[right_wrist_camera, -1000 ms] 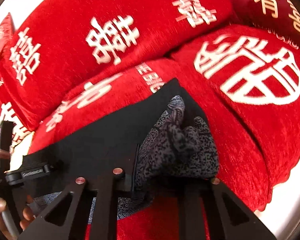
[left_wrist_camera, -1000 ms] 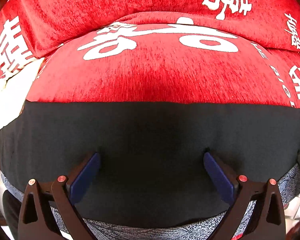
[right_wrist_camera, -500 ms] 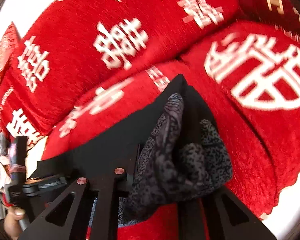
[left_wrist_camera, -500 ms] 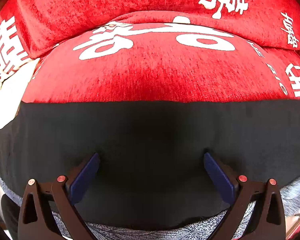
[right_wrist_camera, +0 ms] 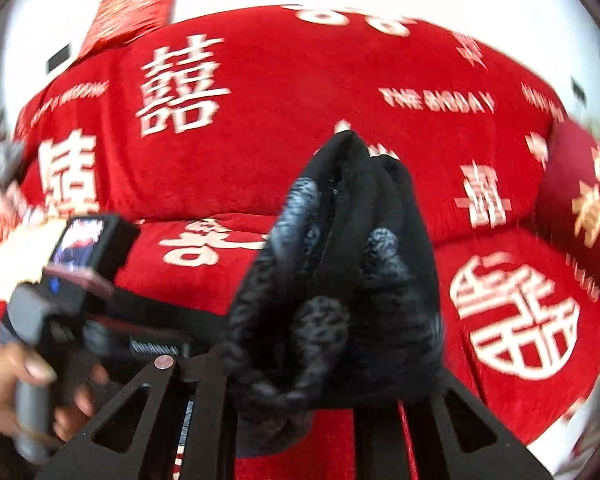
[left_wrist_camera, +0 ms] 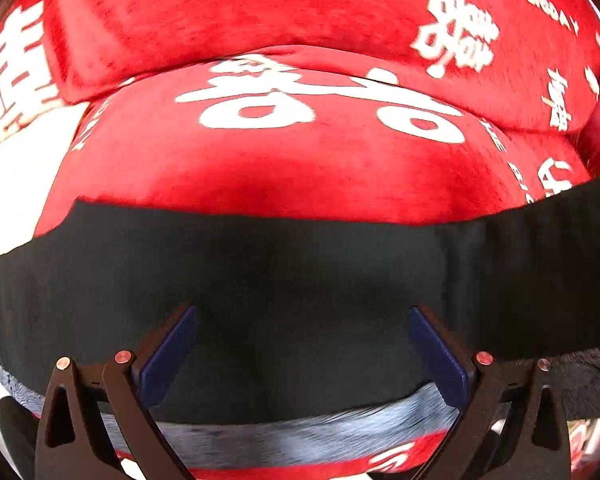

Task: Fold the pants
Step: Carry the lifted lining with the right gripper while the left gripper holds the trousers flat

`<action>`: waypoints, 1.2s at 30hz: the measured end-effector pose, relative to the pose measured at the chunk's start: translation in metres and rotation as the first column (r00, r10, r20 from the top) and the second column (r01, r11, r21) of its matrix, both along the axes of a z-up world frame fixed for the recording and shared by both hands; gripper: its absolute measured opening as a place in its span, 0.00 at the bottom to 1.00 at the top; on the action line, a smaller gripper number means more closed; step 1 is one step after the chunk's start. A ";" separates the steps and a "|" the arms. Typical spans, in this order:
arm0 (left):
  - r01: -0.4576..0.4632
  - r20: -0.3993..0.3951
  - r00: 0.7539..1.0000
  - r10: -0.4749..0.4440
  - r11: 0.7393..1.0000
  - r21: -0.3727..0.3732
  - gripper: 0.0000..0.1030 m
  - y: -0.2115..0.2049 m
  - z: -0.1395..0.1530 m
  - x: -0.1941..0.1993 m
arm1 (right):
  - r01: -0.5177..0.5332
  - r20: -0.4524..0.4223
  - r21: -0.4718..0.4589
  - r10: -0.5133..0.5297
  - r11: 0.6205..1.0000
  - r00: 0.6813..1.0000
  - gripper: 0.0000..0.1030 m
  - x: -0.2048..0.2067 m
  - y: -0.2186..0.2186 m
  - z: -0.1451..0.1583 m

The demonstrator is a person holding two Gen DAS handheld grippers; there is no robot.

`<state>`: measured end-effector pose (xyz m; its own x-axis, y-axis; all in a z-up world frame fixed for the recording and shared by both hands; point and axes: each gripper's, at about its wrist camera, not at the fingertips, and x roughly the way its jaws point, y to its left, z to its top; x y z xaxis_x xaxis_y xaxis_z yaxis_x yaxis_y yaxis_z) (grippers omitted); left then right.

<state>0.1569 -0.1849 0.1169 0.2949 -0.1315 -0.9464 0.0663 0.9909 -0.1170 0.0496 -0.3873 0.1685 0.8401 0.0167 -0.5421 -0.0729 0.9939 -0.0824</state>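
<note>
The pants are black with a grey speckled underside. In the left wrist view the black cloth (left_wrist_camera: 300, 280) stretches as a wide band across the red sofa seat. My left gripper (left_wrist_camera: 302, 344) is open, its blue pads (left_wrist_camera: 168, 352) spread over the cloth without pinching it. In the right wrist view my right gripper (right_wrist_camera: 300, 364) is shut on a bunched end of the pants (right_wrist_camera: 340, 280) and holds it lifted above the seat. The left gripper's body (right_wrist_camera: 72, 280) and the hand holding it show at the left.
A red sofa with white characters fills both views, with its seat cushion (left_wrist_camera: 268, 148) and back cushion (right_wrist_camera: 260, 100). A darker red pillow (right_wrist_camera: 588, 208) sits at the right. A white wall lies behind the sofa.
My right gripper has lifted the bunched end of the pants up and tilted toward the sofa back. The black cloth under the left gripper is pulled up at its right side.
</note>
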 end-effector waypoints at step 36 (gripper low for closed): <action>-0.125 0.022 0.991 0.132 0.973 -0.196 1.00 0.172 0.030 -0.033 | -0.164 -0.102 -0.542 0.130 0.824 0.986 0.82 -0.100 0.194 -0.081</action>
<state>0.1244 -0.0125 0.1465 0.3536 -0.2700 -0.8956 -0.0530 0.9501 -0.3074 -0.0501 -0.1933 0.0878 0.8183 -0.1762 -0.5471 -0.2364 0.7644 -0.5998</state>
